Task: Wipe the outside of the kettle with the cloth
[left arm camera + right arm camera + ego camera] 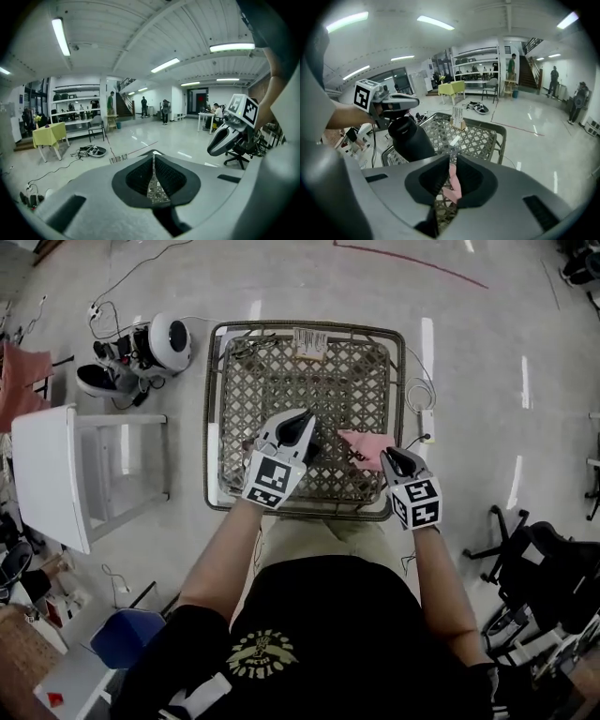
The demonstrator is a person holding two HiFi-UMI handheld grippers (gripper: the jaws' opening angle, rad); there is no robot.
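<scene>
**Wicker table: get the pinched cloth flat onto the kettle**

Woven table [305, 329] on the shiny floor carries everything. The right gripper [451, 165] has its jaws pressed together on a fold of the pink cloth [451, 186]. The rest of the cloth trails on the lattice near the table's front right corner. Just beside it, toward the middle of the front edge, the left gripper [405, 101] is closed, seemingly on the top of the black kettle [410, 138], which leans. To wipe well, I would lay a broad pad of cloth against the kettle's side and stroke from top to bottom. The left grip should hold firm so the kettle cannot swing or slip.
</scene>
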